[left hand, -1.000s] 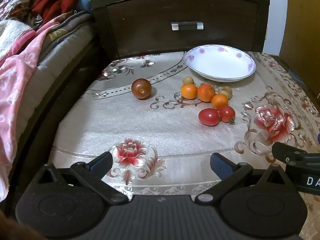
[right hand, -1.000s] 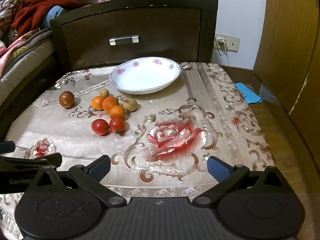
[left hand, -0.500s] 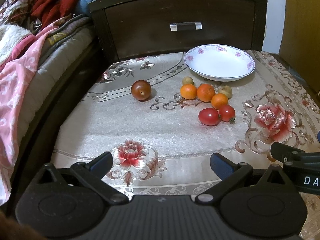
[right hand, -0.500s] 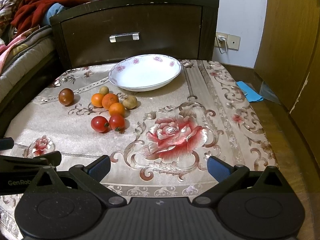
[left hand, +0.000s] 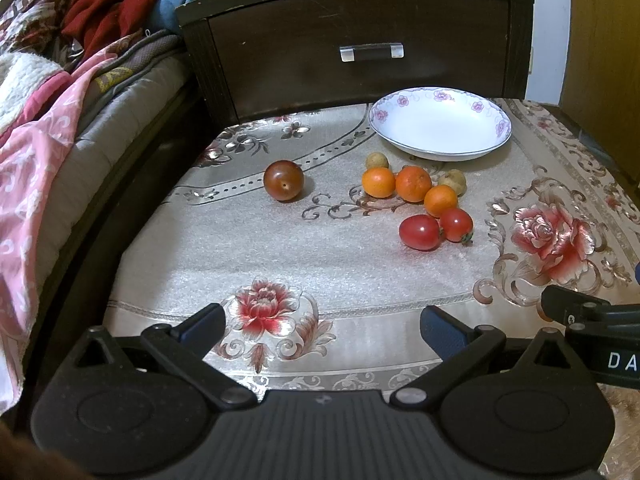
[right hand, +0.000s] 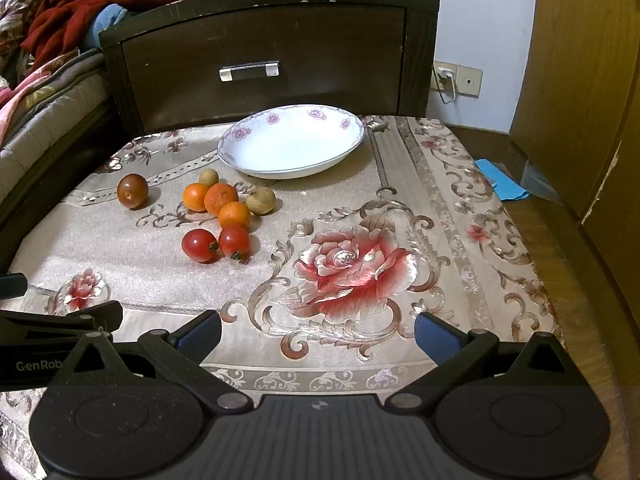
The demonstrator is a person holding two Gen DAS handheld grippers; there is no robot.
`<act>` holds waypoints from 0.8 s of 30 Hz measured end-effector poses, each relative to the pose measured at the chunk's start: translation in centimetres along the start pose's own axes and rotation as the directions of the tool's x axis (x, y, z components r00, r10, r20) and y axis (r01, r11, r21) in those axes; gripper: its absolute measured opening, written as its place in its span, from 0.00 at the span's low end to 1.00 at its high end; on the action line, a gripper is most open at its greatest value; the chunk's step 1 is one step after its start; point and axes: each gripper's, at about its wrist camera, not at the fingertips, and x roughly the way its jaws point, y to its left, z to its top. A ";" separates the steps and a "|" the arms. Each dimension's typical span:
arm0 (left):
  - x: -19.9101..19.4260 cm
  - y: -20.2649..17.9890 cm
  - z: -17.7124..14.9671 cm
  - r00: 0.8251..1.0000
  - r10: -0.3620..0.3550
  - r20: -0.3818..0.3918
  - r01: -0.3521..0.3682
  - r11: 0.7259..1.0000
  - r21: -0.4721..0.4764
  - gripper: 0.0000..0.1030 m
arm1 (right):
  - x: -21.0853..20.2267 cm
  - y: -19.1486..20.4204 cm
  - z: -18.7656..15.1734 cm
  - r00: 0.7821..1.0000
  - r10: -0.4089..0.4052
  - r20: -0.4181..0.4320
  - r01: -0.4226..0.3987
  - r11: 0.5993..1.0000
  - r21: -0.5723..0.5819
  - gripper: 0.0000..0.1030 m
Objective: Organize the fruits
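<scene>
Fingers: left gripper (left hand: 320,328) wide, empty; right gripper (right hand: 318,330) wide, empty; both at worktop (right hand: 440,208) near edge | Fruits: eight loose mid-worktop, dark plum (left hand: 283,180) apart toward left edge | Plate (left hand: 440,128) at far edge: empty | Progress: none placed; all remain.

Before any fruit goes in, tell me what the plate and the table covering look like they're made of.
Plate: probably glazed ceramic or porcelain; glossy white surface, printed pink flowers around the rim. Table covering: looks like woven fabric with a slight sheen; raised-looking rose and scroll pattern, perhaps embroidered or jacquard, though a printed finish can't be ruled out.
</scene>
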 end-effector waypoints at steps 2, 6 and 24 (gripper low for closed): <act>0.0 0.0 0.0 1.000 0.000 0.000 0.000 1.000 0.000 1.00 | 0.0 0.0 0.0 1.000 0.001 -0.001 -0.001 1.000 0.001 0.93; 0.0 0.0 0.0 1.000 0.001 0.000 -0.001 1.000 0.001 1.00 | 0.1 0.1 0.0 1.000 0.002 -0.004 -0.002 1.000 0.002 0.93; -0.7 1.3 1.0 1.000 0.012 -0.005 -0.012 0.999 0.030 1.00 | 0.1 0.8 1.4 0.990 0.134 -0.045 -0.135 0.991 -0.008 0.86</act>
